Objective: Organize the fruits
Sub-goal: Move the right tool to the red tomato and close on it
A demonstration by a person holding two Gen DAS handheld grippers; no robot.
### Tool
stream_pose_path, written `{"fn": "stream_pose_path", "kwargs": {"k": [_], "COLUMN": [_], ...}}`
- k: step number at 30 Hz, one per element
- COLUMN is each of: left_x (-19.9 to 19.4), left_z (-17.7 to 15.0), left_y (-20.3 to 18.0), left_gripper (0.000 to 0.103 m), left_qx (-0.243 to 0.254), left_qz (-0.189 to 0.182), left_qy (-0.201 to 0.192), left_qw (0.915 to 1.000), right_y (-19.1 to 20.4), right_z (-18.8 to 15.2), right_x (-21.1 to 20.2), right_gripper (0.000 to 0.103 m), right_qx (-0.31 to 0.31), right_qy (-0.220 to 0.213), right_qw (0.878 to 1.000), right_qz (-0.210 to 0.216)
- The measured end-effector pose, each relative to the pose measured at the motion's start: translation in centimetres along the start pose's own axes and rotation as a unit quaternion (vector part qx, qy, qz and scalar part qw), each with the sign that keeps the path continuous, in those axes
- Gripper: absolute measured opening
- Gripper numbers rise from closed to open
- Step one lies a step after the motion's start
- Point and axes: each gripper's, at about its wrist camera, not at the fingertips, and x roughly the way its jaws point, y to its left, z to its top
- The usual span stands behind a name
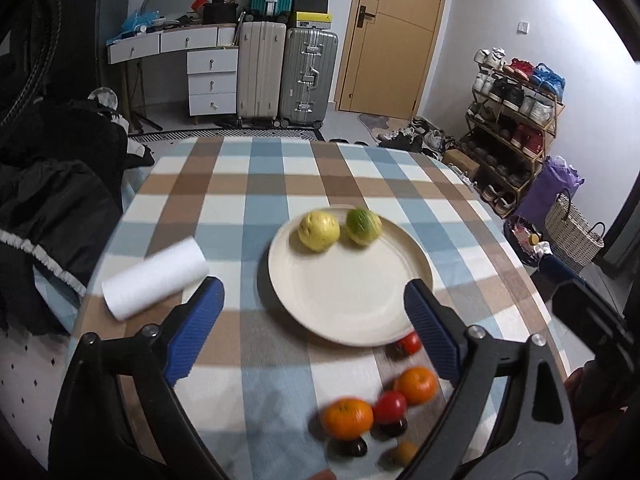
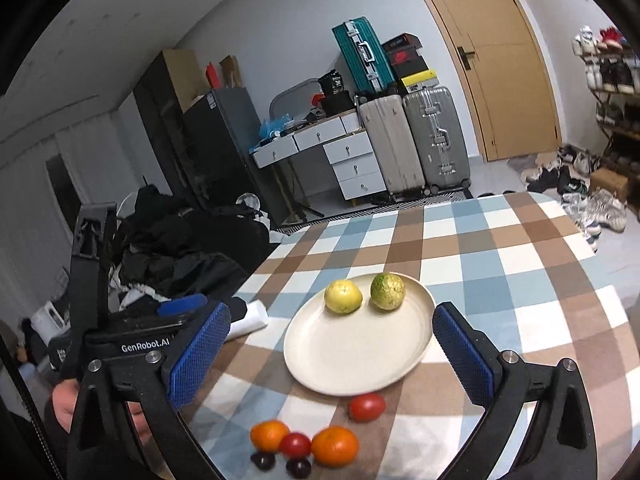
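Observation:
A cream plate (image 1: pixel 352 300) (image 2: pixel 360 352) on the checked tablecloth holds a yellow fruit (image 1: pixel 319 230) (image 2: pixel 343 297) and a green fruit (image 1: pixel 363 227) (image 2: pixel 387 291) at its far side. Near the table's front lie two oranges (image 1: pixel 346 418) (image 1: pixel 416 385) (image 2: pixel 334 446) (image 2: pixel 269 434), red tomatoes (image 1: pixel 389 406) (image 1: pixel 409 343) (image 2: pixel 366 406) (image 2: pixel 295 445) and small dark fruits (image 1: pixel 353 447) (image 2: pixel 298 467). My left gripper (image 1: pixel 314 326) is open and empty above the plate's near edge. My right gripper (image 2: pixel 330 350) is open and empty over the plate.
A white paper roll (image 1: pixel 156 278) (image 2: pixel 250 318) lies left of the plate. Dark clothes (image 1: pixel 56 184) are piled beyond the table's left edge. Suitcases (image 1: pixel 308 76), a white desk (image 1: pixel 208 76), a door and a shoe rack (image 1: pixel 516 120) stand behind.

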Motion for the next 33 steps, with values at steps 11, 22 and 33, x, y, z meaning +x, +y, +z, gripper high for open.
{"fn": "stream_pose_path", "kwargs": {"k": [11, 22, 33], "left_x": [-0.2, 2.3, 3.8], "left_z": [-6.1, -9.7, -9.2], "left_y": [0.8, 1.2, 2.4], "left_gripper": [0.101, 0.101, 0.101], "left_qx": [-0.007, -0.002, -0.015], "left_qz": [-0.013, -0.029, -0.037], "left_qy": [0.03, 0.064, 0.071], "left_qw": [0.9995, 0.9975, 0.9967], "right_y": [0.6, -1.1, -3.4], "right_z": [-4.9, -8.1, -7.6], "right_x": [-2.3, 1.1, 4.6], "right_gripper": [0.103, 0.103, 0.103], "right_qx": [-0.004, 0.016, 0.055], "right_qy": [0.017, 0.104, 0.131], "right_qw": [0.999, 0.994, 0.989], "right_qz": [-0.032, -0.042, -0.033]}}
